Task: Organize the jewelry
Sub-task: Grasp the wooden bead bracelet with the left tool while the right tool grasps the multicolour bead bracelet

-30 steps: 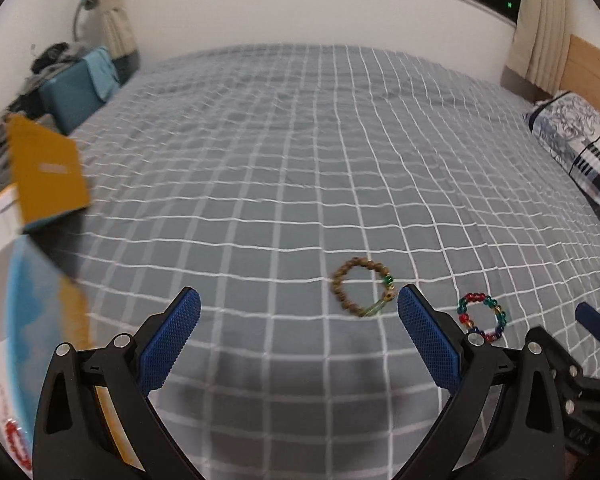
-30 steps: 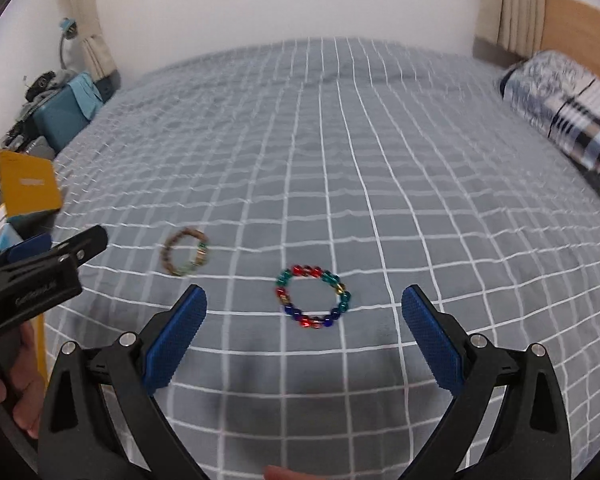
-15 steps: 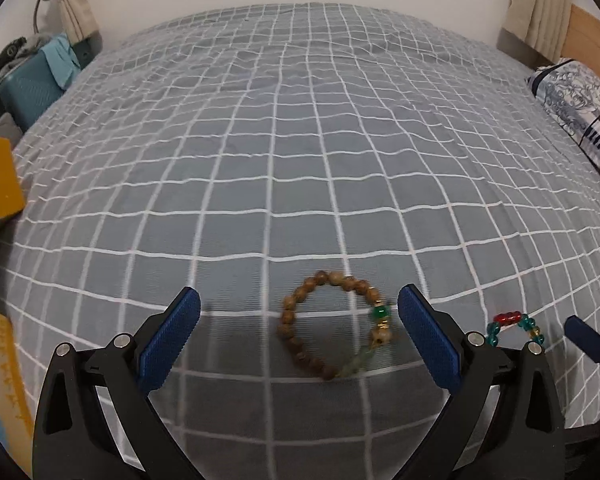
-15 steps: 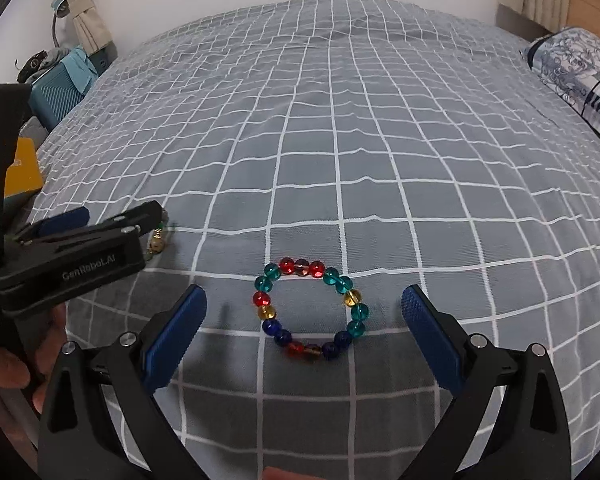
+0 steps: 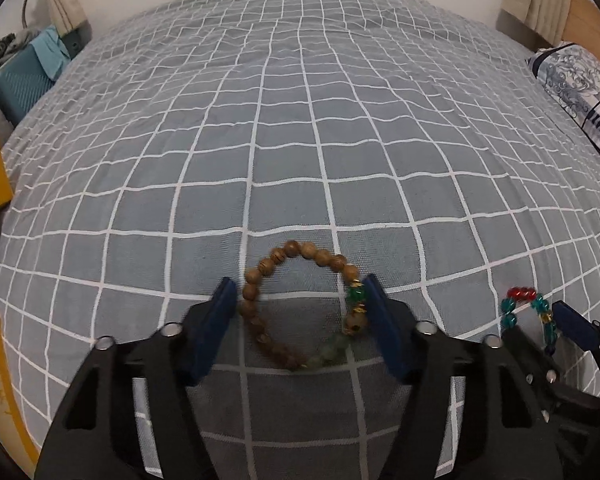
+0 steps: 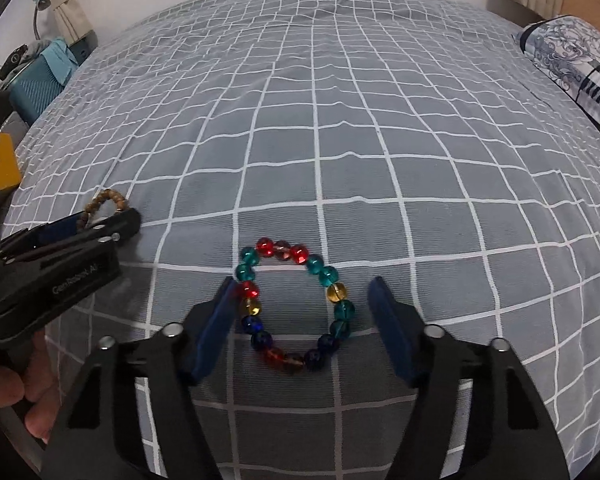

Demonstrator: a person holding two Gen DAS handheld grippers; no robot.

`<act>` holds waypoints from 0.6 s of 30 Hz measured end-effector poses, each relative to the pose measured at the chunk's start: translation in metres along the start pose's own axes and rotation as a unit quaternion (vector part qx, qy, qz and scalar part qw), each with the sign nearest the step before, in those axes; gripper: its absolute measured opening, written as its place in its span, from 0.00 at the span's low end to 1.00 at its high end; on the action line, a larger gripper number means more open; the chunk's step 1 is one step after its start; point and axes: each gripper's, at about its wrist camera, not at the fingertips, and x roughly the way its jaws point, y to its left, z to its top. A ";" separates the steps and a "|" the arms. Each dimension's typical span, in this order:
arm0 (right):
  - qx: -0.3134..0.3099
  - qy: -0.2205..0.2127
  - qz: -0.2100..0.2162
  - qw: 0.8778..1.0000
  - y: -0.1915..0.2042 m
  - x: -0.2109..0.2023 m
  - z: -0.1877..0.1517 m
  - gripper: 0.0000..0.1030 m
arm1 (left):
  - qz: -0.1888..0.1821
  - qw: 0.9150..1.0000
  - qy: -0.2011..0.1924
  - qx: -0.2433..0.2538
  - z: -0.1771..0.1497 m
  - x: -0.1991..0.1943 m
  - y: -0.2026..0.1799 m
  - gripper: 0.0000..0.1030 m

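Bed (image 5: pixel 300 120): grey checked cover, serving as the flat, soft work surface on which both pieces of jewelry lie. Pillow (image 5: pixel 576 84): patterned, at the far right edge, well apart from the work. Left gripper (image 5: pixel 300 312): tilted down over the wooden bracelet (image 5: pixel 284 256), jaws closing with the ring of beads between them; both blue pads meet its sides, so it appears pinched across its width for lifting. Right gripper (image 6: pixel 302 312): likewise lowered around the glass bracelet (image 6: pixel 296 304), jaws closing; the left pad touches the beads, the right stands just clear, so no grip is made yet. The two bracelets lie side by side, near one another, one to each gripper, presumably so both can be taken at once.
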 end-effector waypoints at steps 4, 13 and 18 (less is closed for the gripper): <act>0.001 -0.002 -0.008 1.000 -0.001 0.000 0.001 0.42 | 0.003 1.000 0.004 0.000 0.000 -0.002 0.003 0.44; 0.010 -0.005 -0.013 1.000 -0.004 -0.005 0.001 0.10 | 0.004 1.000 -0.002 0.017 0.000 -0.009 0.001 0.10; 0.009 -0.016 -0.016 1.000 -0.002 -0.011 0.001 0.10 | -0.002 1.000 -0.011 0.009 0.002 -0.014 0.004 0.09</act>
